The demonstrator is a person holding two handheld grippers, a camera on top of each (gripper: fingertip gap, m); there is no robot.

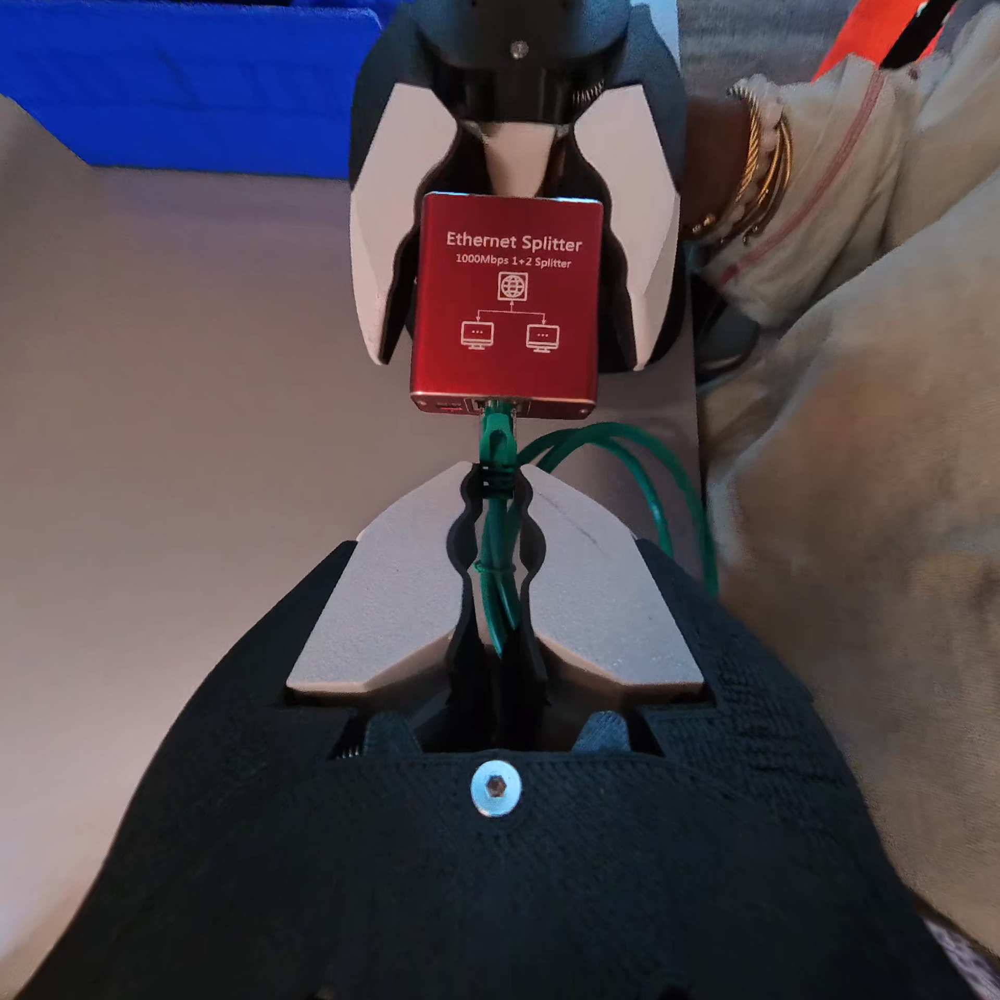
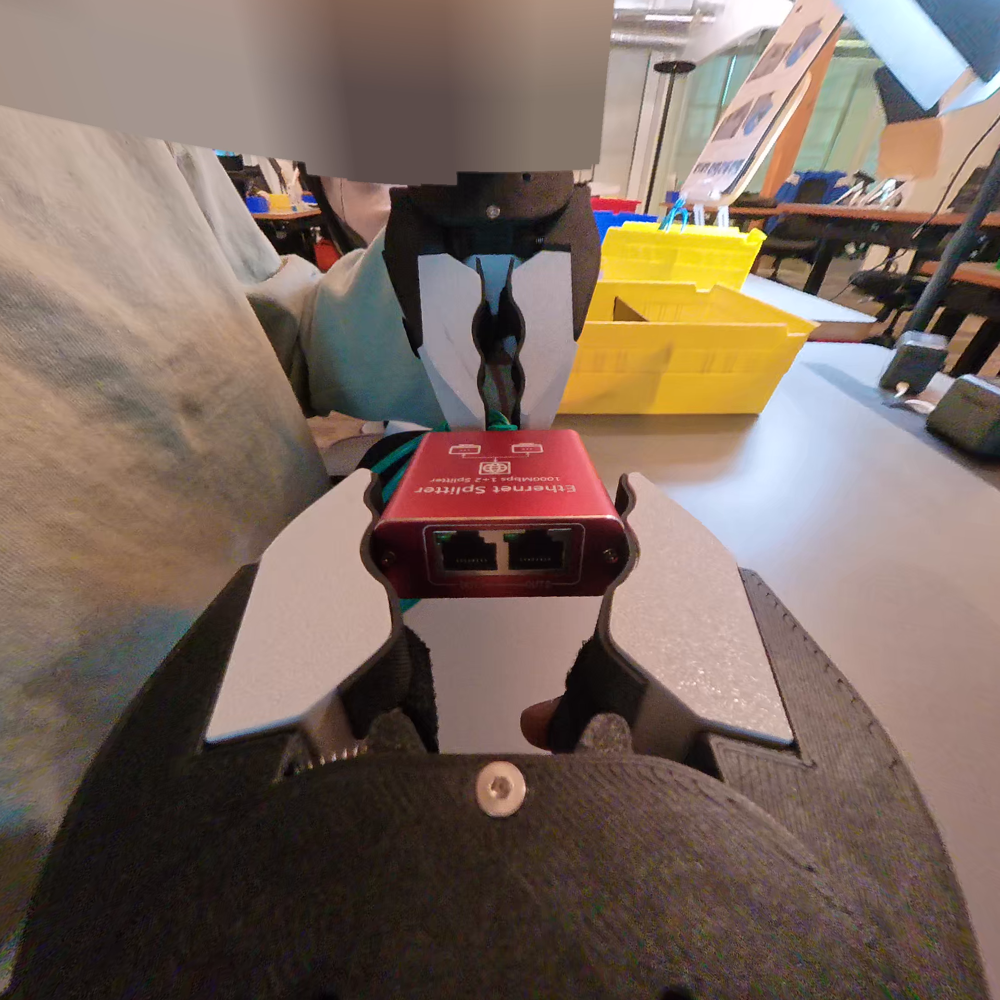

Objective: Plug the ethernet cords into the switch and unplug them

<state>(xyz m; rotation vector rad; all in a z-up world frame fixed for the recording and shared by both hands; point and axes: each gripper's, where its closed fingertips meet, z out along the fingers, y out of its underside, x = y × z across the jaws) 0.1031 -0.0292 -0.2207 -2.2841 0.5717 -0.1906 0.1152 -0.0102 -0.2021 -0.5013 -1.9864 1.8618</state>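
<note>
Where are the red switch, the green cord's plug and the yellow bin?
red switch [image 1: 508, 303]: left wrist view, top face.
green cord's plug [image 1: 497, 433]: left wrist view, boot just below the switch's port.
yellow bin [image 2: 682, 368]: right wrist view, front wall.

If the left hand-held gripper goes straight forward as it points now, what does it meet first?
Most likely the red switch: the left hand-held gripper, shut on the green ethernet cord, points directly at its port face, just ahead.

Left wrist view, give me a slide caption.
Left gripper pinches a green ethernet cord plugged into a red metal switch box held by the right gripper.
</note>
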